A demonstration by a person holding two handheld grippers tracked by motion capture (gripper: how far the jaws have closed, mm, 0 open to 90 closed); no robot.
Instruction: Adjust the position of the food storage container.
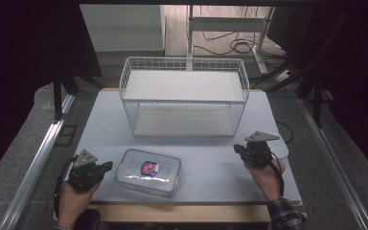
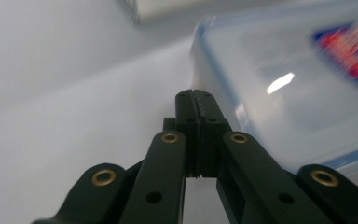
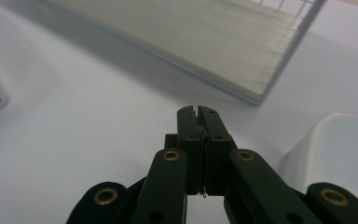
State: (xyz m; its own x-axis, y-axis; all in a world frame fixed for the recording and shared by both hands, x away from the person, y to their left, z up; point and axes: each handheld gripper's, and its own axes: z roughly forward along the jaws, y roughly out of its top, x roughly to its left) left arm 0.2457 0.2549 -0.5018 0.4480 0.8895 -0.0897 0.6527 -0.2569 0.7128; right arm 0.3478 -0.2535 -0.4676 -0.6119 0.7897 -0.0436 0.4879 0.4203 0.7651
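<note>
A clear plastic lidded box (image 1: 148,171) with a red-and-blue label lies flat near the table's front edge, left of centre. My left gripper (image 1: 106,166) rests just left of it, jaws pressed together with nothing between them; in the left gripper view the box (image 2: 289,79) sits close on the right of the gripper (image 2: 195,93). My right gripper (image 1: 237,148) sits on the table at the right, well apart from the box, and its jaws (image 3: 198,110) are shut and empty too.
A white wire two-shelf rack (image 1: 184,96) stands at the back middle of the pale table (image 1: 211,163). A white rounded dish (image 3: 340,149) lies beside my right gripper. Metal rails run along both sides of the table.
</note>
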